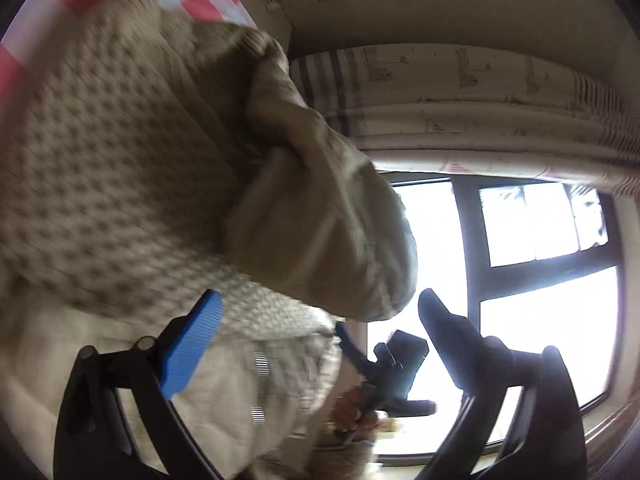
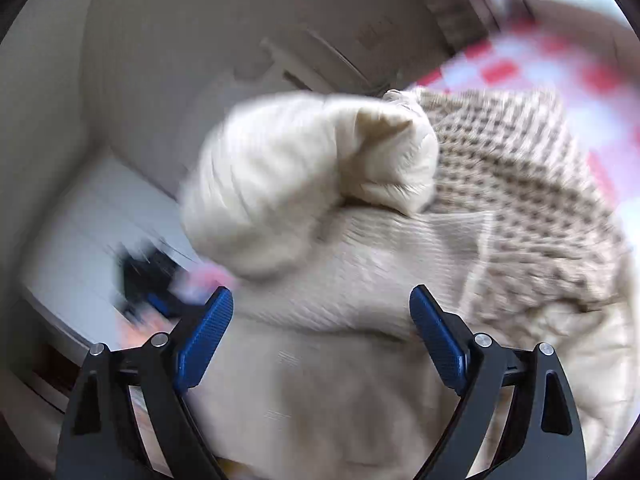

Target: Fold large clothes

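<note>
— Where is our beige knit sweater (image 2: 520, 184)?
— Bunched on the red-checked bed sheet (image 2: 532, 68), its cream lining (image 2: 304, 176) rolled up.
— Our tools?
— Left tool (image 1: 312, 344) and right tool (image 2: 320, 328) both gape, gripping nothing.
— Any labels?
— We read none.

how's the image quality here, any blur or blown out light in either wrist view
Left wrist view: the window is blown out to white, so the far finger of the left tongs is a dark silhouette; the knit garment is mildly smeared. Right wrist view: heavy motion blur on the cream garment and background, while the right tongs stay sharp. Both show fisheye bending at the edges.
</note>
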The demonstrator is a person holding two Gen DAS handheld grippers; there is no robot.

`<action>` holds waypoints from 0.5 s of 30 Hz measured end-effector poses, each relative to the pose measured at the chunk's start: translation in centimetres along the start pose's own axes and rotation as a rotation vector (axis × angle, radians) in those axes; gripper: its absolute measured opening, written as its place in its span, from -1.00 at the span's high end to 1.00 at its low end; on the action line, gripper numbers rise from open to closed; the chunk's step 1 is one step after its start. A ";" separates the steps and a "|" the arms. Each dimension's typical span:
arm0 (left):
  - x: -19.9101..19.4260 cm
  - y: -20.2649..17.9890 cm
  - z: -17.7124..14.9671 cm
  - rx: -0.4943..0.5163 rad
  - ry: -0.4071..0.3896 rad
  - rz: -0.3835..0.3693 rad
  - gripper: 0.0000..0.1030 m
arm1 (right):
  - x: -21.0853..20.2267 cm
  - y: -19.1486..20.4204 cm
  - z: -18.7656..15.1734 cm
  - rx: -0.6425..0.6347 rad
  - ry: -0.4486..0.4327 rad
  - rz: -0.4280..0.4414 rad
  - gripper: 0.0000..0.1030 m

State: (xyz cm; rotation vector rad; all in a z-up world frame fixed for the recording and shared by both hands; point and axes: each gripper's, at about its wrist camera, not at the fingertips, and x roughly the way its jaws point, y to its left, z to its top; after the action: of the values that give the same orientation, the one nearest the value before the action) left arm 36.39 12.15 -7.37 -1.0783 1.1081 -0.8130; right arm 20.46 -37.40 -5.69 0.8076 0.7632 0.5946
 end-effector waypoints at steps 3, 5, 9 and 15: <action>1.8 -1.4 -0.5 -0.079 -0.001 -0.045 -0.95 | 1.1 1.6 2.0 0.186 0.012 0.125 -0.72; 3.1 -2.0 -0.3 -0.110 -0.014 -0.027 -0.95 | 1.9 2.4 3.6 0.240 0.004 0.148 -0.91; 5.7 -2.7 1.0 -0.131 -0.016 0.012 -0.95 | 4.8 2.8 5.7 0.289 0.001 0.143 -0.91; 7.6 -1.7 4.8 -0.077 -0.029 0.169 0.47 | 6.8 0.8 8.8 0.224 -0.011 0.070 0.08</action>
State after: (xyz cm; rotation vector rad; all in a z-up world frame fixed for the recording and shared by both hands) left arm 43.05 5.95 -7.52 -1.0413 1.1958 -0.6237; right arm 31.20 -35.70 -3.47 1.0460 0.8028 0.5729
